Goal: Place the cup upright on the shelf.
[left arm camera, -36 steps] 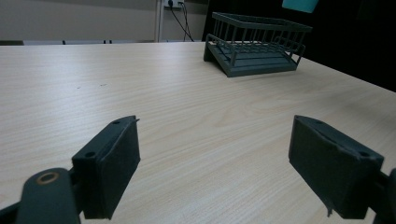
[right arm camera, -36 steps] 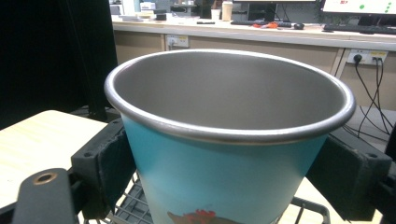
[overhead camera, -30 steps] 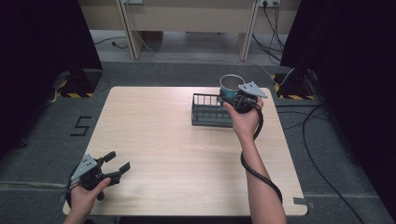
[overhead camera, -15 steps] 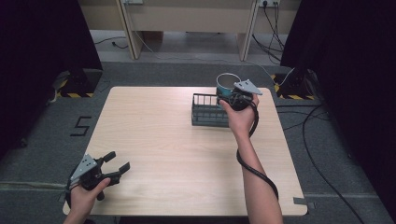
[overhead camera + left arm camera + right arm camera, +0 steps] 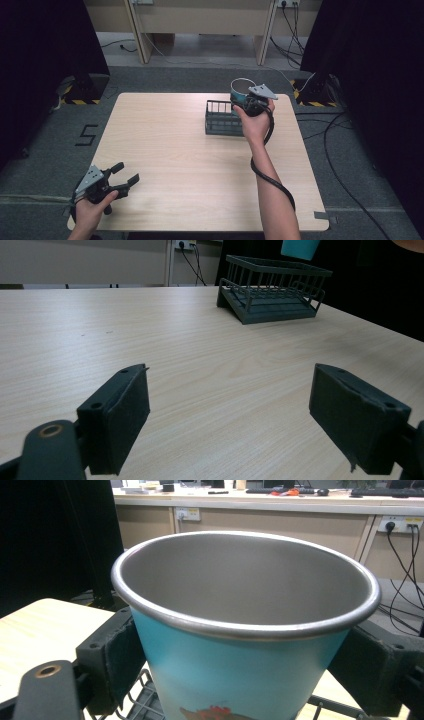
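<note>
A teal cup (image 5: 240, 89) with a steel inside (image 5: 245, 585) is held upright in the air above the dark wire rack (image 5: 221, 118), at the table's far right. My right gripper (image 5: 246, 101) is shut on the cup, one jaw on each side of its wall. The rack (image 5: 272, 289) stands empty on the wooden table (image 5: 170, 150). Near the table's front left corner my left gripper (image 5: 126, 175) stands open, low over the bare wood, with nothing between its pads (image 5: 117, 415).
The rack's wires show just under the cup in the right gripper view. Dark curtains flank the table, and cables (image 5: 345, 150) lie on the floor to the right. A wooden counter (image 5: 280, 510) with wall sockets stands beyond the far edge.
My right gripper has lifted the cup a little and carried it toward the far edge, above the rack. The left gripper has stayed still.
</note>
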The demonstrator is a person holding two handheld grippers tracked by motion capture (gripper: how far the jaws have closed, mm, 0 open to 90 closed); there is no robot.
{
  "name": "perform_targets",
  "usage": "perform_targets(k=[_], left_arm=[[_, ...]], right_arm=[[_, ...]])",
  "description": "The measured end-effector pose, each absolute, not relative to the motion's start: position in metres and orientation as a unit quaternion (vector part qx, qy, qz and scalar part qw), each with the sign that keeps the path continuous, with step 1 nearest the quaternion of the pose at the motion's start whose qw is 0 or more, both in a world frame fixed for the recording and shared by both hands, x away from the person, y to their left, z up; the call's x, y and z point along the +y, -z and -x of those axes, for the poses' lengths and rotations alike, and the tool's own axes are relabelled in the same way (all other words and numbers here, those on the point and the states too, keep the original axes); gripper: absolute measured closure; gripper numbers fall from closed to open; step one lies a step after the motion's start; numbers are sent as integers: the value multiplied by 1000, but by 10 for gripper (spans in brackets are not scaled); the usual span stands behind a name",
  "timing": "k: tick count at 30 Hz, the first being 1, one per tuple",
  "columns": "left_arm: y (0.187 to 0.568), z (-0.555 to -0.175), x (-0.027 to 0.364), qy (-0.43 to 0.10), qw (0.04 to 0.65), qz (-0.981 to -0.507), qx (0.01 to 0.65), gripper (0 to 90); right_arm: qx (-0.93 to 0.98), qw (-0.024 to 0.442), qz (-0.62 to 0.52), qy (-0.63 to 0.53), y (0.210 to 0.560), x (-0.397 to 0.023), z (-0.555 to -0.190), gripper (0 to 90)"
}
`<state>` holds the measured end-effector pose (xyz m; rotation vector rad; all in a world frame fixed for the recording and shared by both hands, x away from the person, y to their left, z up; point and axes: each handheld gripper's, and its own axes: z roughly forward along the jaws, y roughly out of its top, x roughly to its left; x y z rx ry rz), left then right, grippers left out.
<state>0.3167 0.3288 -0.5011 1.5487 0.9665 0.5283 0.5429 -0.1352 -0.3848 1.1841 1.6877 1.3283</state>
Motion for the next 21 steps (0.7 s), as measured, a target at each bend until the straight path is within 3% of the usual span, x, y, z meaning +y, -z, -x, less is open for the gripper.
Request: perform_targets(k=[21], left_arm=[[501, -317, 329, -225, 583, -662, 414, 158]], right_arm=[[654, 334, -472, -487, 399, -129, -559, 156]])
